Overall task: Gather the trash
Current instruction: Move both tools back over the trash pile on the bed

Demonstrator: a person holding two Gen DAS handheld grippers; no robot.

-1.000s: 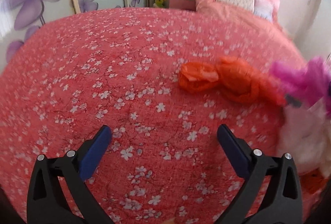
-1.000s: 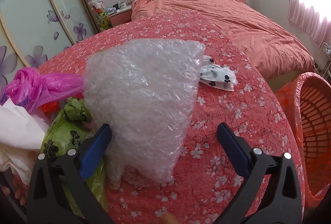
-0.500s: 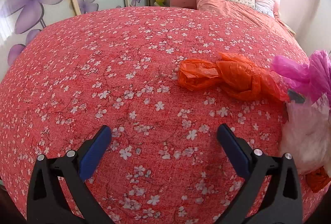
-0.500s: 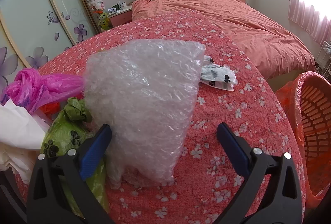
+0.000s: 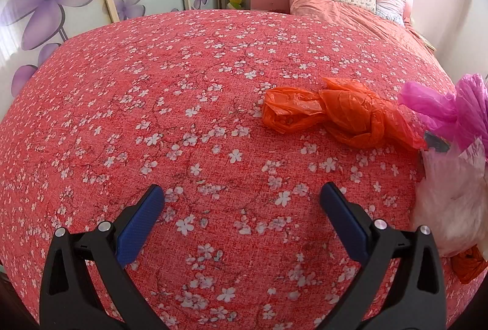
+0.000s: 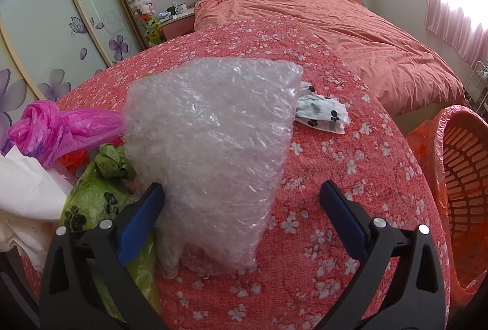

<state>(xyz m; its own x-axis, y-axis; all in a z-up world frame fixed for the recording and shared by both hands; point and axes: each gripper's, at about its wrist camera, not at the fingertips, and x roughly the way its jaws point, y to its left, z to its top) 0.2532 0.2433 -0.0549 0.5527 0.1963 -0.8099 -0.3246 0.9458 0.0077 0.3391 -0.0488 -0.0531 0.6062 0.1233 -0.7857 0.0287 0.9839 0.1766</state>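
right gripper [image 6: 242, 202]: spread wide, holding nothing; the bubble wrap's lower end sits between its fingers, nearer the left one, contact unclear.
bubble wrap [image 6: 213, 147]: large crumpled clear wad standing on the floral cloth [image 6: 350, 177], directly ahead of the right gripper. Judged very light, springy, slick film; will compress a lot before it holds. Best taken low at the narrow bottom fold, squeezing fully.
green bag [image 6: 100, 199]: left of the bubble wrap, touching it, paw prints, knotted top. Soft and limp; the knot is the likely grip point.
white sheet [image 6: 27, 189]: far left of the bubble wrap, at frame edge; thin, floppy.
pink bag [image 6: 64, 125]: behind-left of the bubble wrap, knotted; light film.
paw-print wrapper [image 6: 323, 113]: just behind-right of the bubble wrap, flat on the cloth.
orange basket [image 6: 463, 177]: well right of the bubble wrap, off the cloth's edge, lined with an orange bag; judged the drop target.
left gripper [image 5: 242, 202]: spread, empty, over bare cloth.
orange bag [image 5: 335, 113]: beyond the left gripper, right of centre, twisted; light, slippery, grab at the twist.
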